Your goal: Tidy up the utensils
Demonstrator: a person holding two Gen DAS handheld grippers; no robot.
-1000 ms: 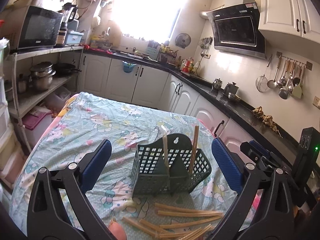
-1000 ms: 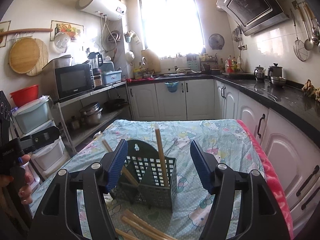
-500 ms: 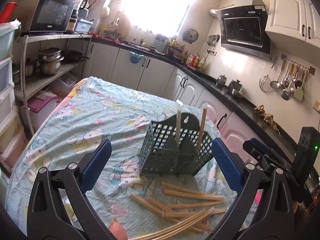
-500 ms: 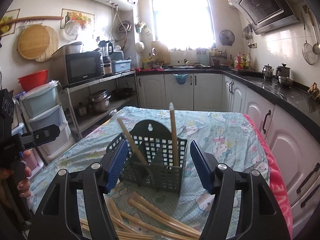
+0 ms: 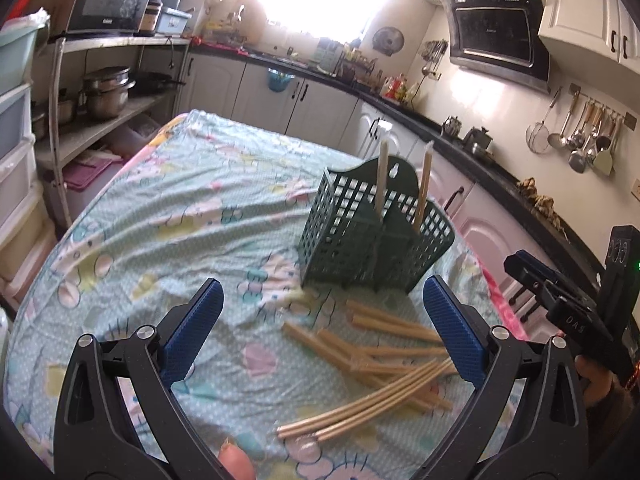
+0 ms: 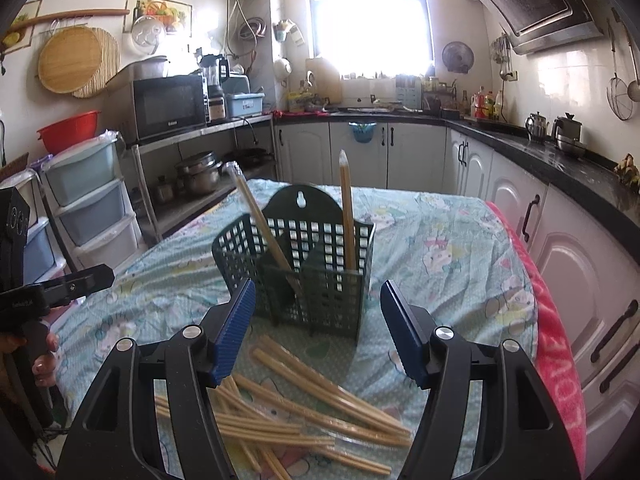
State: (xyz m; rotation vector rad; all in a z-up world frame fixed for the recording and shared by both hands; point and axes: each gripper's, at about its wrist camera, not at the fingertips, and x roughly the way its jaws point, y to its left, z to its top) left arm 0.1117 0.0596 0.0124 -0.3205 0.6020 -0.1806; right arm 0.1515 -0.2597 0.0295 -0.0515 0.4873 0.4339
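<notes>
A dark green mesh utensil holder [image 5: 372, 236] stands on the table with two bamboo chopsticks [image 5: 422, 184] upright in it; it also shows in the right wrist view [image 6: 308, 272]. Several loose chopsticks [image 5: 384, 356] lie on the cloth in front of it, and they show in the right wrist view [image 6: 296, 412] too. My left gripper [image 5: 320, 332] is open and empty above the cloth, left of the pile. My right gripper [image 6: 318, 332] is open and empty, just above the pile and in front of the holder.
The table wears a light blue cartoon-print cloth [image 5: 180, 216] with a pink blanket edge [image 6: 556, 352] on the right. White cabinets with a black counter [image 6: 560, 160] run along the right. A shelf with a microwave [image 6: 168, 106] and plastic drawers [image 6: 88, 204] stands left.
Both grippers have pulled back and tilted down, so the holder looks farther off and more of the loose chopstick pile shows. Both stay open and empty.
</notes>
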